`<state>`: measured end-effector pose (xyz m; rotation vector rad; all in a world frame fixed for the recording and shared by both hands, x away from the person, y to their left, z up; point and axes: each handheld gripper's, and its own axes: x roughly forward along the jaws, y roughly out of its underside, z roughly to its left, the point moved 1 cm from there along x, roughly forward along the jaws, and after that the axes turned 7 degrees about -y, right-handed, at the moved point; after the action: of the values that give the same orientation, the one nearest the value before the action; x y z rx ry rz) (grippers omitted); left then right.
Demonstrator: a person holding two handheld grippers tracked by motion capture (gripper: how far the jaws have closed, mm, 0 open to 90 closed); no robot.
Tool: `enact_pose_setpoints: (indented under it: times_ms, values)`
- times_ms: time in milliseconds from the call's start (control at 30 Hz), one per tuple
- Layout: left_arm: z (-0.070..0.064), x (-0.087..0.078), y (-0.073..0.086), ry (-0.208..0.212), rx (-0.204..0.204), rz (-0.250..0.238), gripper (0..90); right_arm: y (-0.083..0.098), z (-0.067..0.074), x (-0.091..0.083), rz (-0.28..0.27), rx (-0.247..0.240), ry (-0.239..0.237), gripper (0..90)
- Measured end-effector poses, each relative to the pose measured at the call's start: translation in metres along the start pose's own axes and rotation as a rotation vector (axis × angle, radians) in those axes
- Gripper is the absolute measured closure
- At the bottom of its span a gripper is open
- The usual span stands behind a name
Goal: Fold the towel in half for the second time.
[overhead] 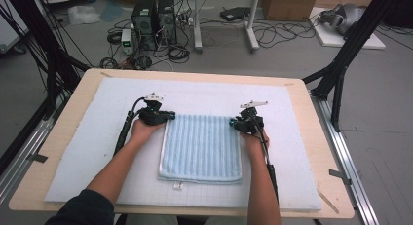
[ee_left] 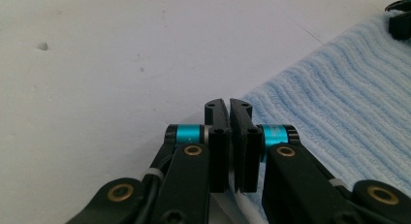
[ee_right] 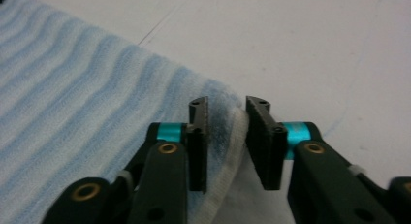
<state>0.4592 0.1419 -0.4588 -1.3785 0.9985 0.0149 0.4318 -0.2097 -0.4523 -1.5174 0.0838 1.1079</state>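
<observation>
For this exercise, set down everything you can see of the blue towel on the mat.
The blue towel is ribbed terry with pale stripes, a white hem and a small tag at its near edge. Folded roughly square, it lies flat on the white mat. The left gripper pinches its far left corner; the right gripper straddles the far right corner.

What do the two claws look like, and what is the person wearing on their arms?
Each claw, left claw and right claw, is black with two flat black jaws, shiny turquoise rings and brass-coloured rivets. A grey three-cornered plate sits on top, and a black cable trails back along the arm. A dark sleeve is pushed up on the left arm.
</observation>
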Motion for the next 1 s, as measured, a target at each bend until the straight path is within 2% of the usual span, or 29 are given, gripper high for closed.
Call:
enact_pose_setpoints:
  times_ms: [67, 167, 233, 300, 367, 433, 467, 533, 633, 767, 900, 1000]
  values:
    - [0.0, 0.0, 0.0, 0.0, 0.0, 0.0, 86.0, -0.001, 0.004, 0.001, 0.007, -0.019, 0.002, 81.4]
    - [0.0, 0.0, 0.0, 0.001, -0.003, -0.003, 86.2, -0.001, 0.002, 0.0, 0.007, -0.011, -0.006, 82.7]
    - [0.003, -0.001, 0.0, 0.009, -0.037, -0.013, 86.2, -0.002, 0.002, 0.0, -0.002, -0.003, 0.005, 83.4]
    - [0.003, -0.001, -0.001, 0.003, -0.043, -0.017, 86.2, -0.004, 0.002, -0.001, -0.005, 0.007, 0.012, 83.4]
    - [0.003, -0.002, -0.002, -0.009, -0.036, -0.033, 86.2, -0.009, 0.002, -0.002, -0.02, -0.002, 0.026, 83.4]
    - [0.004, -0.006, -0.006, -0.012, -0.051, -0.076, 86.2, -0.015, 0.002, -0.004, -0.057, -0.003, 0.04, 83.4]
    - [0.005, -0.008, -0.007, -0.011, -0.059, -0.101, 86.1, -0.017, 0.002, -0.006, -0.075, -0.001, 0.037, 83.4]
    - [0.005, -0.012, -0.009, -0.004, -0.051, -0.128, 86.0, -0.019, 0.002, -0.009, -0.107, -0.005, 0.032, 83.3]
    - [0.005, -0.017, -0.01, 0.026, -0.065, -0.132, 86.0, -0.019, 0.001, -0.013, -0.112, -0.005, 0.015, 83.2]
    - [0.0, -0.027, -0.013, 0.05, -0.045, -0.144, 85.9, -0.018, 0.004, -0.022, -0.119, -0.035, 0.001, 83.2]
    - [-0.007, -0.041, -0.015, 0.062, -0.037, -0.201, 85.9, -0.017, 0.008, -0.038, -0.152, -0.053, -0.026, 83.2]
    - [-0.012, -0.052, -0.012, 0.075, -0.025, -0.214, 85.9, -0.016, 0.012, -0.05, -0.178, -0.071, -0.049, 83.2]
